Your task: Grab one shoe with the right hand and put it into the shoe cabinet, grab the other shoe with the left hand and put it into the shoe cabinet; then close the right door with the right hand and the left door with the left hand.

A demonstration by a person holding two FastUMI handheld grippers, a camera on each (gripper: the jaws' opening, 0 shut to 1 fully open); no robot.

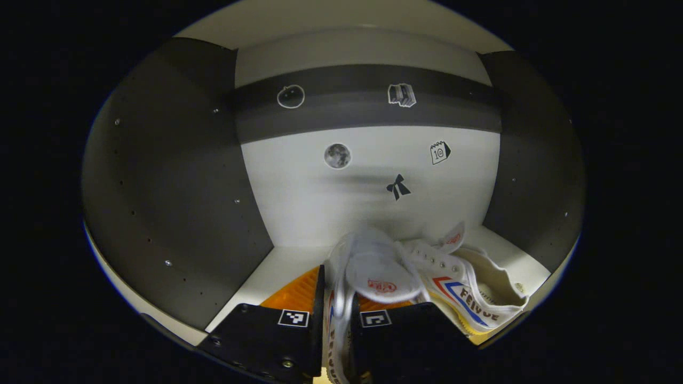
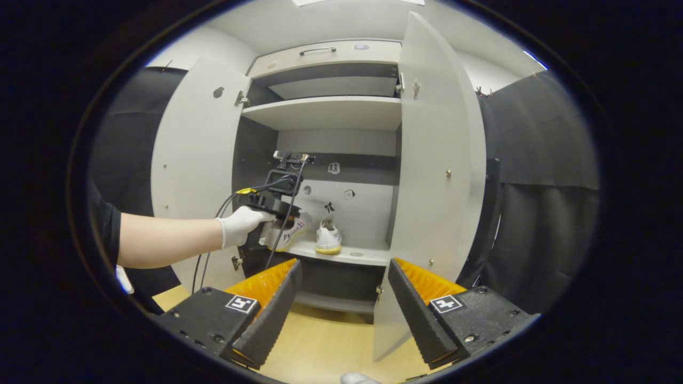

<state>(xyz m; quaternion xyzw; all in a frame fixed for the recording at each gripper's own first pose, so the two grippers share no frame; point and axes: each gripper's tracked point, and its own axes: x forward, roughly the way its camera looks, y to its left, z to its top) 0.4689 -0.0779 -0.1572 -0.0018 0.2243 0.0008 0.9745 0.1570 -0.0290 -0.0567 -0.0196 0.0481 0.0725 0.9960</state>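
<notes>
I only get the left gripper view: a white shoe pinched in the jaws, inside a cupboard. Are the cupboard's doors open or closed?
Observer: Open, both of them. The right gripper view shows the left door and the right door swung wide.
Operator: What is the other gripper doing?
Observer: The right gripper hangs in front of the cupboard, jaws apart, with nothing between them.
Operator: And who carries mine?
Observer: A gloved hand on a bare forearm holds the left gripper, reaching in at the shelf where your shoe is.
</notes>
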